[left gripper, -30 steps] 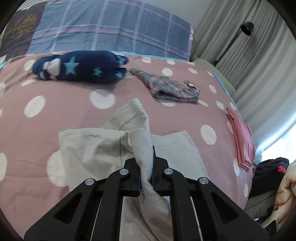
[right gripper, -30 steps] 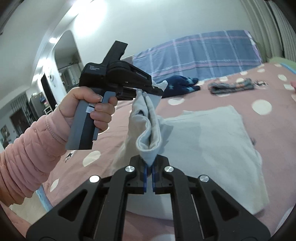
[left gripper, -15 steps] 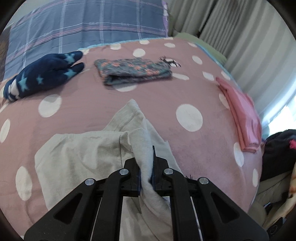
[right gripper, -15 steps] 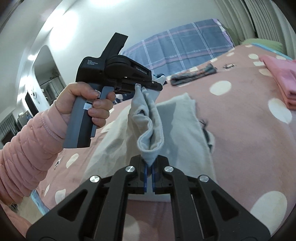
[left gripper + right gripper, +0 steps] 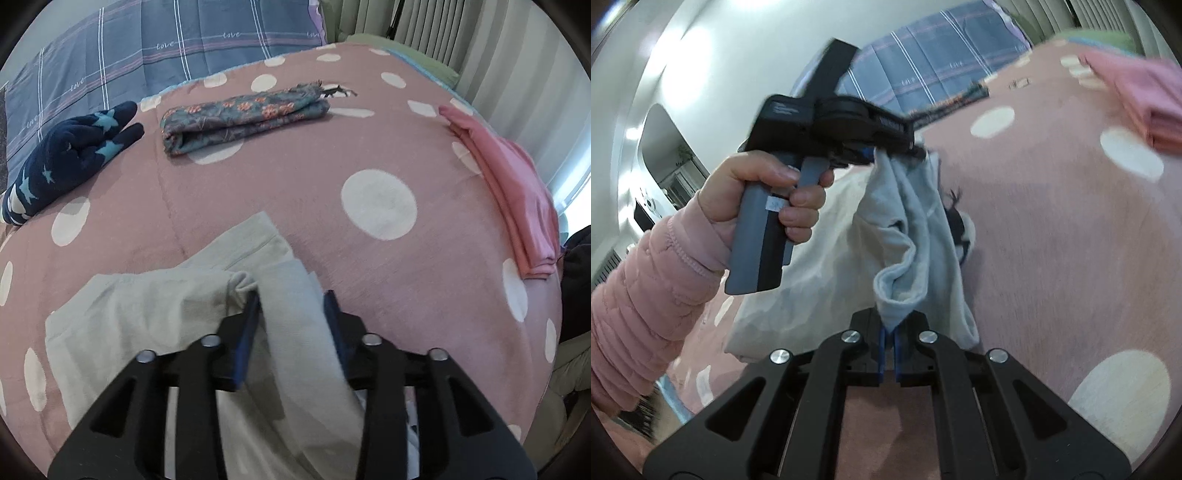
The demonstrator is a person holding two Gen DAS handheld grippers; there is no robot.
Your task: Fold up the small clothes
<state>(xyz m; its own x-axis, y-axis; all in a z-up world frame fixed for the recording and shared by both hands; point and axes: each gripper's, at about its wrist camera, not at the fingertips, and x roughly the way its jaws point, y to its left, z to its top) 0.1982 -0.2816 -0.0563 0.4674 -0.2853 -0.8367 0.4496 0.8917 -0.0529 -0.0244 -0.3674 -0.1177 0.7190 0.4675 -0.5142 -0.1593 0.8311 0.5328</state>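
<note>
Pink polka-dot bedspread [image 5: 295,192] fills both wrist views, with striped pillows at the far edge. Nearest your left gripper [image 5: 291,306], the pale grey garment [image 5: 147,314] lies half spread at 6 to 9 o'clock. Its jaws have just been opening: they stand partly apart, a fold of the cloth hanging loose between them, pads not pressing. Your right gripper [image 5: 889,334] is fully closed, pinching a bunched corner of that garment, which drapes up toward the left tongs in your left hand [image 5: 768,195].

Farther out in the left view: a folded pink cloth [image 5: 517,199] at 3 o'clock, a folded floral piece [image 5: 240,118] at 12, a navy star-print item [image 5: 70,155] at 10.

Risk: with one side released while the other is lifted, the fold may slump or twist and the edges land misaligned. Loose cloth could also snag on the left pads as you withdraw.
</note>
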